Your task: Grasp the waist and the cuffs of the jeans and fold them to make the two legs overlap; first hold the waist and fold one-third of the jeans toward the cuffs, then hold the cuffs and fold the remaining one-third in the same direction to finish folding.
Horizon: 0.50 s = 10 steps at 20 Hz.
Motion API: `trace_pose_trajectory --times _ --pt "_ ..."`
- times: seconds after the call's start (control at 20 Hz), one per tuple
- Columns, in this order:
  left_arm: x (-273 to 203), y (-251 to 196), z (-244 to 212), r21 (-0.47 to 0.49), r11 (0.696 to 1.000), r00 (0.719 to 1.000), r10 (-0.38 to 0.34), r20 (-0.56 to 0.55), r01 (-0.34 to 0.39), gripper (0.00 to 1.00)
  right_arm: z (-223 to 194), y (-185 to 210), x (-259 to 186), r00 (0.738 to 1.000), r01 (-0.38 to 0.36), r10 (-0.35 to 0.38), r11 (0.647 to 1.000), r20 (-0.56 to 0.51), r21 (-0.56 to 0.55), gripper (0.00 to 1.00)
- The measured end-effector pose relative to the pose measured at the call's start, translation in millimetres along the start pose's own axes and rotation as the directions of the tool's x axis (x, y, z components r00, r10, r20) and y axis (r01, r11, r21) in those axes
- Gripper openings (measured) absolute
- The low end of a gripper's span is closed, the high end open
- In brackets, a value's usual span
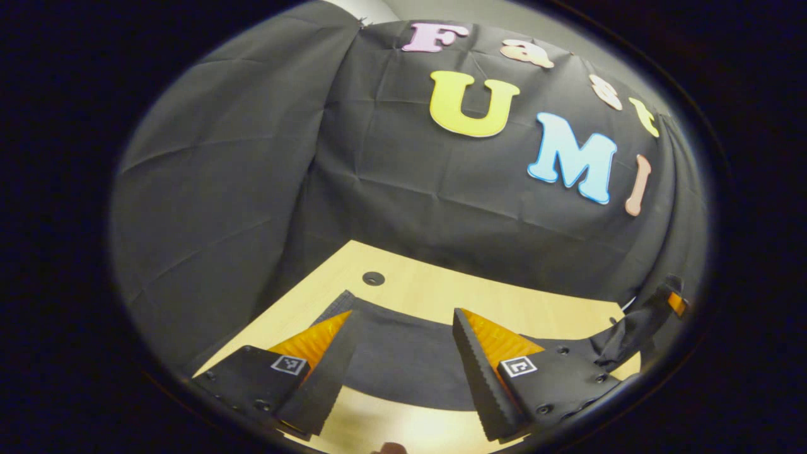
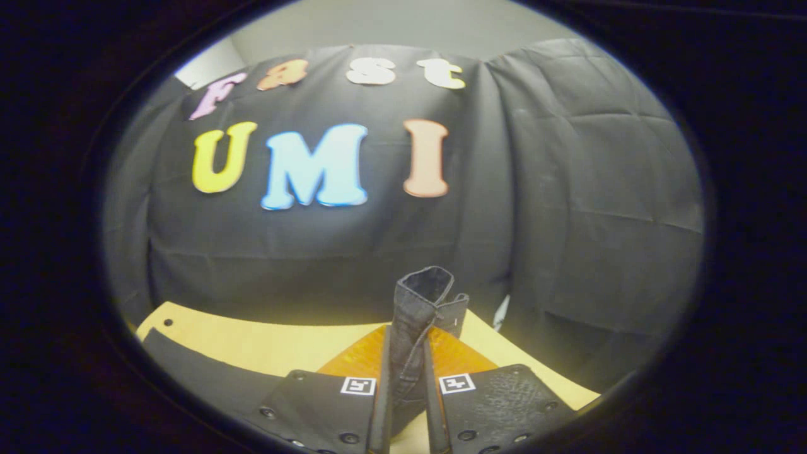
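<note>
The left gripper [image 1: 403, 334] hangs wide open over the jeans [image 1: 403, 359], gripping nothing. The right gripper [image 2: 406, 391] is clamped on a bunched, upstanding fold of them. Beyond, the jeans lie across the table [image 1: 416, 290].

A wooden table [image 1: 441, 296] lies flat, light and yellowish. In the left gripper view it has a small round dark hole [image 1: 373, 278] near its far left corner. A black cloth wall [image 1: 403, 189] with many creases hangs right behind the table. In the right gripper view, a plain grey wall [image 2: 403, 28] shows above the cloth.
</note>
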<state>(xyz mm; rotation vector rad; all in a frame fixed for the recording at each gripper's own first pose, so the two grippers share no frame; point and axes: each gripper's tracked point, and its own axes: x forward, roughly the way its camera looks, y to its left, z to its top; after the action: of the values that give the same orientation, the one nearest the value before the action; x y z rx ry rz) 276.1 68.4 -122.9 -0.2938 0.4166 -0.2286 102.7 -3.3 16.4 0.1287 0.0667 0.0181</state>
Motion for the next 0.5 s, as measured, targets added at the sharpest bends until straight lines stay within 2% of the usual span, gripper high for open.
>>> trace_pose_trajectory --times 0.15,0.25,0.35,0.4,0.45,0.5 --pt "-4.3 17.5 5.2 -0.05 0.998 0.999 -0.02 0.043 0.023 0.95 2.6 -2.5 -37.6 0.994 -0.107 0.106 0.994 0.014 0.028 0.22" --pt "-7.1 25.1 6.8 -0.029 0.999 0.998 -0.028 0.052 0.03 0.95 0.1 -16.7 -34.2 0.985 -0.172 0.172 0.984 0.008 0.05 0.21" --pt "-9.2 32.2 9.2 0.009 0.999 0.998 -0.039 0.058 0.038 0.96 -8.4 -19.9 -34.9 0.959 -0.282 0.283 0.958 -0.007 0.053 0.17" --pt "-8.6 33.0 7.8 0.015 0.999 0.998 -0.046 0.047 0.046 0.96 -11.8 -23.0 -36.3 0.939 -0.343 0.345 0.938 -0.021 0.048 0.21" --pt "-8.5 31.2 6.9 0.01 0.998 0.998 -0.057 0.037 0.056 0.95 -17.6 -27.9 -37.7 0.917 -0.395 0.396 0.918 -0.041 0.036 0.17" --pt "-9.2 27.5 4.7 0.006 0.998 0.997 -0.07 0.024 0.07 0.95 -20.8 -31.1 -33.8 0.9 -0.433 0.433 0.901 -0.054 0.023 0.25"
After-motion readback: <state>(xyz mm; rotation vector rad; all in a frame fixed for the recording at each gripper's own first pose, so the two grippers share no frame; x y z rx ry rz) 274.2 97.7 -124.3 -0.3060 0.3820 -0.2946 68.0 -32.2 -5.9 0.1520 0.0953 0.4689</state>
